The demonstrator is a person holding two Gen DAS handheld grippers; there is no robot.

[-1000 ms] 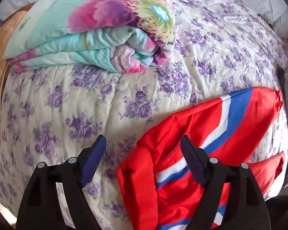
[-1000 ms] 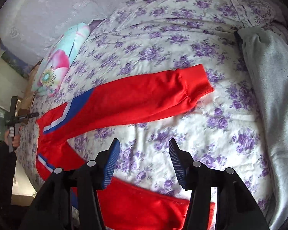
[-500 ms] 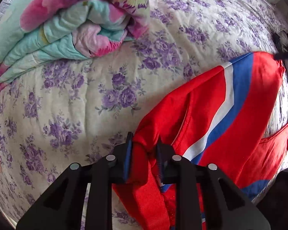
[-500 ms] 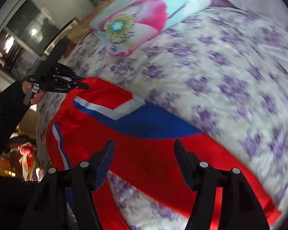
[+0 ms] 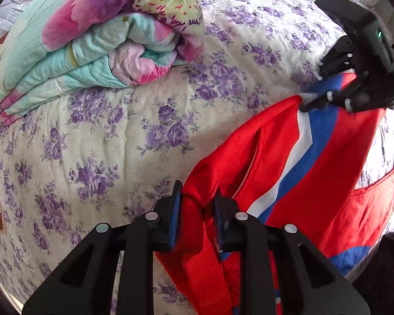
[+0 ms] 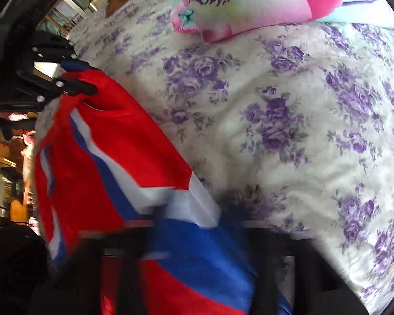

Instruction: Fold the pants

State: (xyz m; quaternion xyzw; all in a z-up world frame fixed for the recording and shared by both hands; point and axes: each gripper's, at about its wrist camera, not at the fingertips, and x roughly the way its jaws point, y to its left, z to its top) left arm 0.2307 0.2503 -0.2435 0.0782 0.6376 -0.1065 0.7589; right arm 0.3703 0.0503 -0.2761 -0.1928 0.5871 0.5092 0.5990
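Now pants (image 5: 315, 162) pinched, both grippers' jaws

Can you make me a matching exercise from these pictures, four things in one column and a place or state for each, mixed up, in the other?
Things:
1. left gripper
2. right gripper
3. folded quilt
4. bedspread

Places or states:
A. cream with purple flowers, under everything
B. closed on the pants at their red waistband end
C. lies on the bed beyond the pants, untouched
D. closed on the pants at the blue and white stripe

Pairs: 1-B, 2-D, 3-C, 4-A
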